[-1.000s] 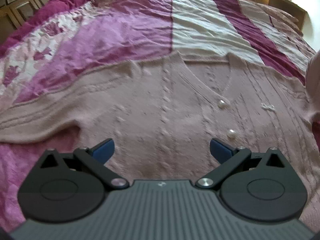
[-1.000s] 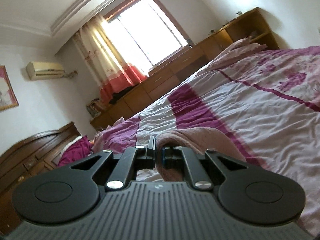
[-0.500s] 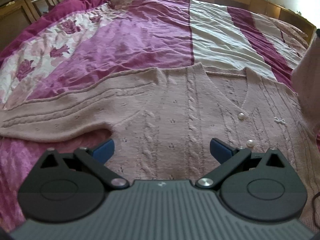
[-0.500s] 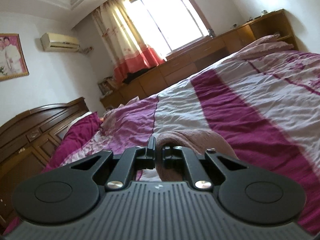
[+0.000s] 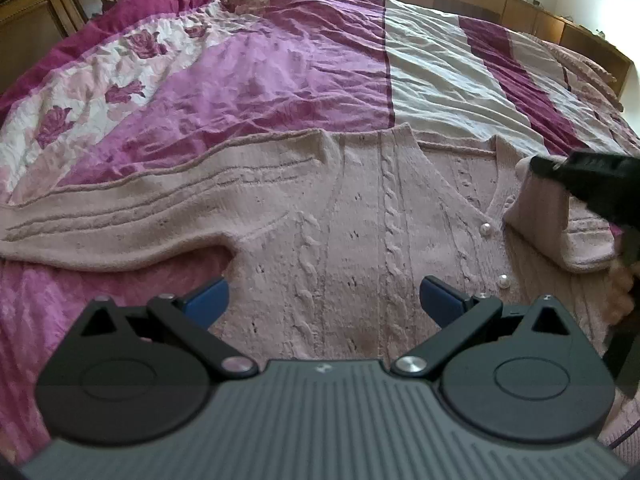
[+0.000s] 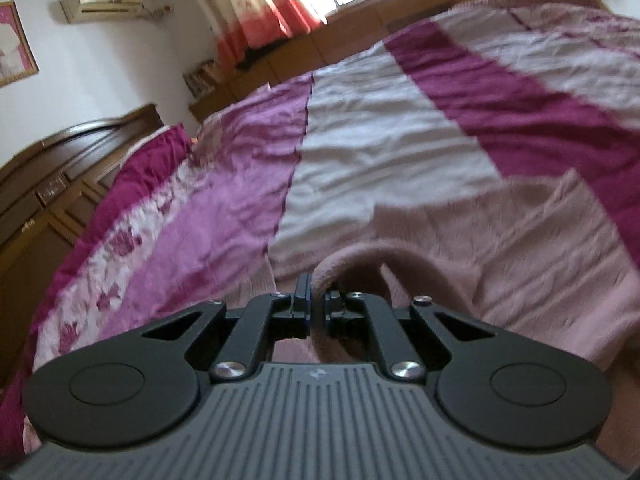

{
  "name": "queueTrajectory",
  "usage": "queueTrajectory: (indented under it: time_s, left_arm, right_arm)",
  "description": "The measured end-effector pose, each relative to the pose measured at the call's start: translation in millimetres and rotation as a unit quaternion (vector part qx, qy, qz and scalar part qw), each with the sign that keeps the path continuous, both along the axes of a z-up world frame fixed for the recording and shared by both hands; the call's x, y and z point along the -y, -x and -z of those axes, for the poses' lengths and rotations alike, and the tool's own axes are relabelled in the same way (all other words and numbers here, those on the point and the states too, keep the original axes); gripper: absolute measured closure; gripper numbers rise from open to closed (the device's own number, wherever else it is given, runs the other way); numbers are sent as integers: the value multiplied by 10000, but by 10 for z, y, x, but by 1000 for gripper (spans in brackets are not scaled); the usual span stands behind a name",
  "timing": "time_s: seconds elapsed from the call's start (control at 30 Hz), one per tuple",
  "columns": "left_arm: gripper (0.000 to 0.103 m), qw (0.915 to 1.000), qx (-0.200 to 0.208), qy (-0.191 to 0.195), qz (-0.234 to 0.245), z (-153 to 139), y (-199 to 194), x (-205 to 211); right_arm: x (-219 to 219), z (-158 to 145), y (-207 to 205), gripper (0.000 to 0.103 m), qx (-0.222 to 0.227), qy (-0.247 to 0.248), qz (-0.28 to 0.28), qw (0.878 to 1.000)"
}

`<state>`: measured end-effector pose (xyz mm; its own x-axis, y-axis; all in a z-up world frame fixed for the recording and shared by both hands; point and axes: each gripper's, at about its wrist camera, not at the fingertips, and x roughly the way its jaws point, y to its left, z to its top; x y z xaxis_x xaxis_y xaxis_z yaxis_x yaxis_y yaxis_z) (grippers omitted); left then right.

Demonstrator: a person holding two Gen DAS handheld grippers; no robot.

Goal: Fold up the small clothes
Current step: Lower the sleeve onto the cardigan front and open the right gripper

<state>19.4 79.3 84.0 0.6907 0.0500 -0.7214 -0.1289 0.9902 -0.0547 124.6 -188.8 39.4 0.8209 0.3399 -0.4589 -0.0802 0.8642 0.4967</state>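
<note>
Clamping the cardigan (image 5: pixel 360 216) sleeve (image 6: pixel 360 256), right gripper (image 6: pixel 318 306) (apparently at the cuff) carries soft, limp knit; left gripper (image 5: pixel 324 294) gapes, empty.

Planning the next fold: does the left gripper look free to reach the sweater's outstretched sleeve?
Probably yes. The left gripper is open over the sweater, and the sleeve lies flat on the bed with nothing over it.

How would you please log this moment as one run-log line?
left gripper: open, above cardigan | right gripper: shut on sleeve, folding it over the cardigan | bedspread underneath
</note>
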Motion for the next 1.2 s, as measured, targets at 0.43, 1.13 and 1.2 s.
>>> queueTrajectory:
  time_s: [0.43,1.13,1.2]
  left_arm:
    - [0,9999,-23,6,169,63,-3,86]
    - [0,9982,210,-251,494,-98,-137,382]
    - [0,9977,269,-278,553,-131,-180,459]
  right_arm:
    - [-94,269,24,42,-463,-179,-544,9973]
    - [465,-393,796,29,-353,487,-543,9967]
    - [556,-377,824,29,-446,428,-427,9972]
